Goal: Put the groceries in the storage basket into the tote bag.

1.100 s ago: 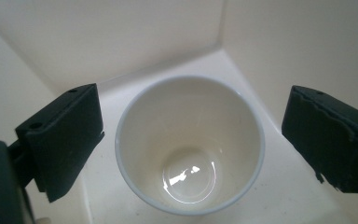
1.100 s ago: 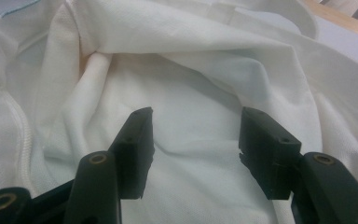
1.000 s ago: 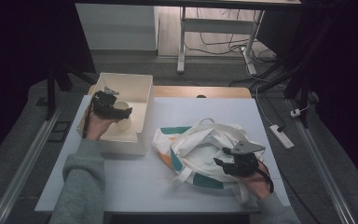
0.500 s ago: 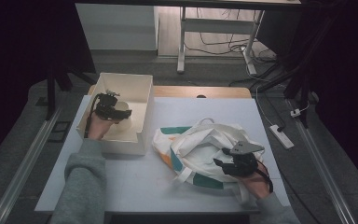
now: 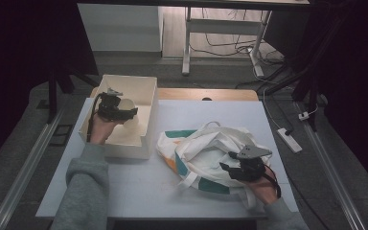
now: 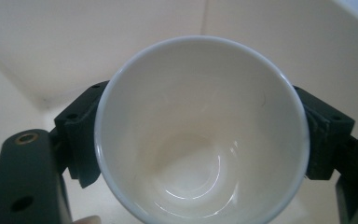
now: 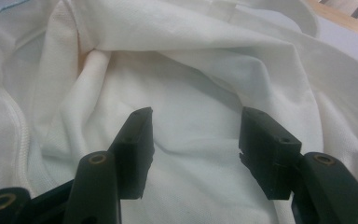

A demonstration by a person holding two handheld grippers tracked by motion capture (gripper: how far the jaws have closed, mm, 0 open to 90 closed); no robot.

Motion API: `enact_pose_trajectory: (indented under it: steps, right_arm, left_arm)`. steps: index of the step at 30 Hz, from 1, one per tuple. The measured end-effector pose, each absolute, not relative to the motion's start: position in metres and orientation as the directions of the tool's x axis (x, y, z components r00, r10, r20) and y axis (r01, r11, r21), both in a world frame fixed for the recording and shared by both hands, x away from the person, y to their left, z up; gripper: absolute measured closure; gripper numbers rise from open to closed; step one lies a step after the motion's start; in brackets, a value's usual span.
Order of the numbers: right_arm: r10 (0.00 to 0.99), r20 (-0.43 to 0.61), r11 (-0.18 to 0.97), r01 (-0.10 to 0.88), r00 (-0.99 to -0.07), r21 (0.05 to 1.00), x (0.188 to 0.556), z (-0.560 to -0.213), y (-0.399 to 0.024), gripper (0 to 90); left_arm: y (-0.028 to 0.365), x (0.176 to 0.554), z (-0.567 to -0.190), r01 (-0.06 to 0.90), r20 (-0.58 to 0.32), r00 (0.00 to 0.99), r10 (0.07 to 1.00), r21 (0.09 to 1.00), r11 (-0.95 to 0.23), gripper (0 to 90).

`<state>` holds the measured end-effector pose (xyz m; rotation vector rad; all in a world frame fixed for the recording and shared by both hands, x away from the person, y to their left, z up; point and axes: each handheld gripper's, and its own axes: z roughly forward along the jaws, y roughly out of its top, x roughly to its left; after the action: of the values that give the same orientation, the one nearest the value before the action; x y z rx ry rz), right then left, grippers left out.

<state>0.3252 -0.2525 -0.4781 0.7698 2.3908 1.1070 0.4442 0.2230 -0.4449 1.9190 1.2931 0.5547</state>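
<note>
Broadly, a white table (image 5: 139,191) carries everything, with a person's forearms coming in from the near edge. On its left part stands an open white box (image 5: 143,112); to the right lies a crumpled cloth tote bag (image 5: 206,153), cream with teal and orange patches, its mouth slack and its handles looped loosely on top.

The left gripper (image 5: 124,113) is inside the box, and its jaws have just been closing. In the left gripper view they sit against opposite sides of a white cup (image 6: 200,135), one at each flank of the rim, so the cup appears gripped across its width, mouth turned toward the camera, with the box walls behind it.

The right gripper (image 5: 226,167) rests at the near right part of the bag. Its jaws stand part open with nothing pinched; in the right gripper view only folds of cream cloth (image 7: 191,116) lie between and beyond them.

What matters most is that the bag lies to the right of the box, just beside it. The cup would likely have to rise over the box wall and cross rightward to the bag's mouth, and the right gripper is the nearer one for holding that mouth open.
</note>
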Motion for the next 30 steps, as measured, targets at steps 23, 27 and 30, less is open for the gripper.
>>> enact_pose_trajectory:
  steps: [23,27,30]
  right_arm:
    - [0.626,-0.118,0.536,0.315,-0.771,0.783,0.326,-0.478,-0.253,43.8]
    - [0.626,-0.118,0.536,0.315,-0.77,0.783,0.326,-0.478,-0.253,43.7]
    - [0.626,-0.118,0.536,0.316,-0.771,0.783,0.326,-0.479,-0.253,43.6]
  left_arm:
    - [0.217,0.42,-0.41,0.47,-0.164,0.498,0.852,0.876,-0.106,19.7]
    - [0.213,0.417,-0.406,0.457,-0.161,0.512,0.844,0.883,-0.108,19.6]
    - [0.21,0.414,-0.403,0.442,-0.15,0.522,0.84,0.889,-0.116,19.7]
